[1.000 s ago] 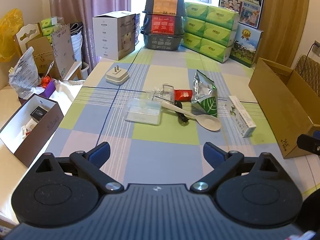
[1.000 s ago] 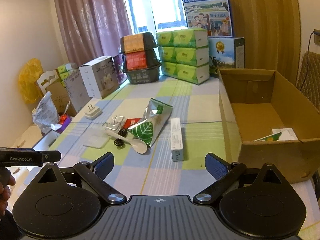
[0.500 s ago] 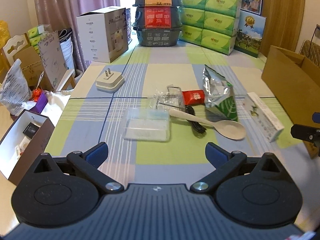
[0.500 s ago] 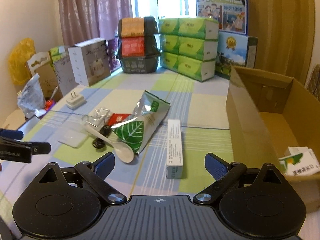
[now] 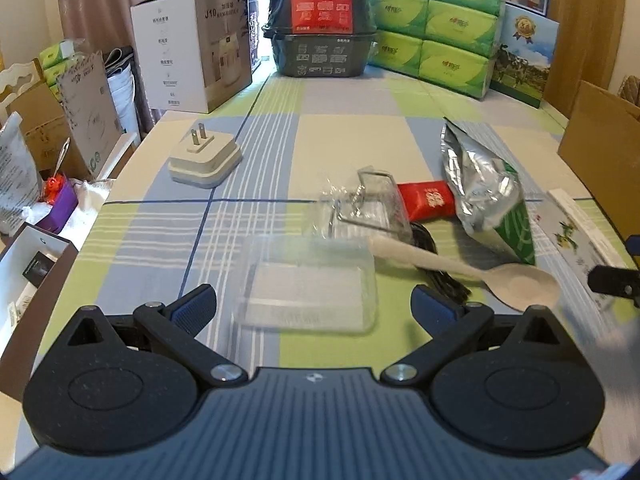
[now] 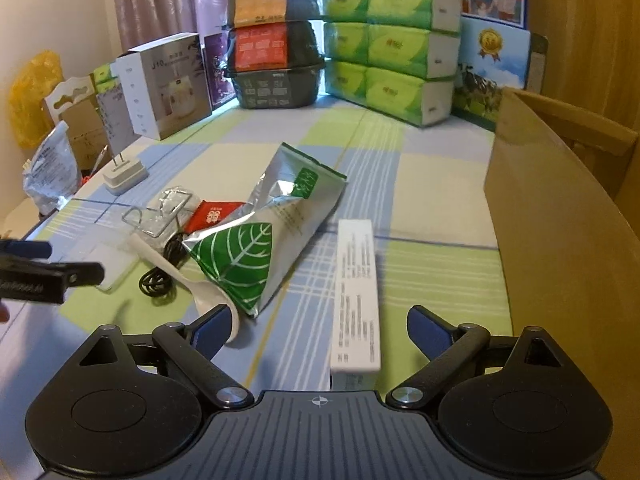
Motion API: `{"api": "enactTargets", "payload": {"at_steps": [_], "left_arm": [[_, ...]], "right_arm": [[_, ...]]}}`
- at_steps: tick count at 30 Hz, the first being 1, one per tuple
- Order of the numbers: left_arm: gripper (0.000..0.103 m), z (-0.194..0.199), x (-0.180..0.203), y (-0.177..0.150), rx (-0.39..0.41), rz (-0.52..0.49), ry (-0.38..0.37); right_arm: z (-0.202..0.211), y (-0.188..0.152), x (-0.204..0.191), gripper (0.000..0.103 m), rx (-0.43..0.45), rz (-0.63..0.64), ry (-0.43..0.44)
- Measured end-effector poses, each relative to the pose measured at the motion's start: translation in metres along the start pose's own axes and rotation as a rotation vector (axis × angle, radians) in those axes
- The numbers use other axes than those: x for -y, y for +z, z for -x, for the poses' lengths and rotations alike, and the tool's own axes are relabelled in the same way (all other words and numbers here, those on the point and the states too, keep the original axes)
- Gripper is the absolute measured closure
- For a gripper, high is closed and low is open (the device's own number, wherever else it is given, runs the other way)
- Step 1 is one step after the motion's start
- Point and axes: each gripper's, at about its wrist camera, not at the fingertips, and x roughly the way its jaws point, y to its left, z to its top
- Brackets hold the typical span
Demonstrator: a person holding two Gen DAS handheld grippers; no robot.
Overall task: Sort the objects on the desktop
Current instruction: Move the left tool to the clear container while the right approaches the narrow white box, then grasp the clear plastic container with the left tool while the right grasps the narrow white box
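My left gripper [image 5: 314, 308] is open, its fingers on either side of the near edge of a clear plastic lid [image 5: 308, 284]. Behind the lid lie a clear box with a wire clip [image 5: 364, 208], a red packet [image 5: 428, 198], a black cable [image 5: 436, 268], a beige spoon [image 5: 472, 270] and a silver-green foil bag [image 5: 488, 200]. My right gripper [image 6: 318, 328] is open, low over the table, with the long white carton [image 6: 356, 288] between its fingers. The foil bag [image 6: 264, 236] and spoon [image 6: 188, 276] lie just left of it.
A brown cardboard box [image 6: 560, 248] stands at the right edge of the checked table. A white plug adapter [image 5: 205, 160] sits far left. Tissue packs [image 5: 436, 20], stacked black containers [image 5: 322, 20] and a white appliance box [image 5: 192, 44] line the back. An open dark box [image 5: 28, 276] is beside the table's left edge.
Both grippers have moved forward and lower toward the objects. The lid now lies between the left fingers and the white carton between the right fingers. Both stayed open.
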Motion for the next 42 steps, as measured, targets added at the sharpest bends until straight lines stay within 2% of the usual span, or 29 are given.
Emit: {"api": "enactTargets", "payload": {"at_steps": [3,10,17,19,22,26,32,36,42], "left_arm": [[0.001,-0.011,-0.005,0.005,-0.011,0.022,-0.006],[0.002,-0.028,-0.008,0.005,-0.055,0.003,-0.006],[0.002,-0.031,-0.010,0.007,-0.045,0.009,-0.007],[0.005,-0.033,-0.009,0.006,-0.050,0.013,-0.007],[0.014,-0.034,-0.008,0.006,-0.059,0.010,-0.008],[0.019,-0.033,-0.009,0.006,-0.062,0.014,-0.006],[0.019,-0.032,-0.007,0.006,-0.067,0.009,-0.007],[0.019,-0.029,-0.005,0.006,-0.071,-0.007,0.002],[0.019,-0.020,0.003,0.005,-0.072,-0.023,-0.002]], "right_arm": [[-0.009,0.003,0.001,0.012,-0.011,0.014,-0.015],[-0.030,0.008,0.012,0.019,-0.083,-0.034,-0.026],[-0.037,0.009,0.015,0.030,-0.102,-0.044,-0.023],[-0.037,0.010,0.015,0.037,-0.108,-0.049,-0.023],[-0.038,0.010,0.016,0.046,-0.116,-0.050,-0.027],[-0.039,0.010,0.018,0.054,-0.125,-0.061,-0.025],[-0.040,0.009,0.017,0.066,-0.135,-0.058,-0.032],[-0.040,0.009,0.019,0.079,-0.137,-0.069,-0.051],[-0.037,0.008,0.019,0.080,-0.138,-0.072,-0.061]]}}
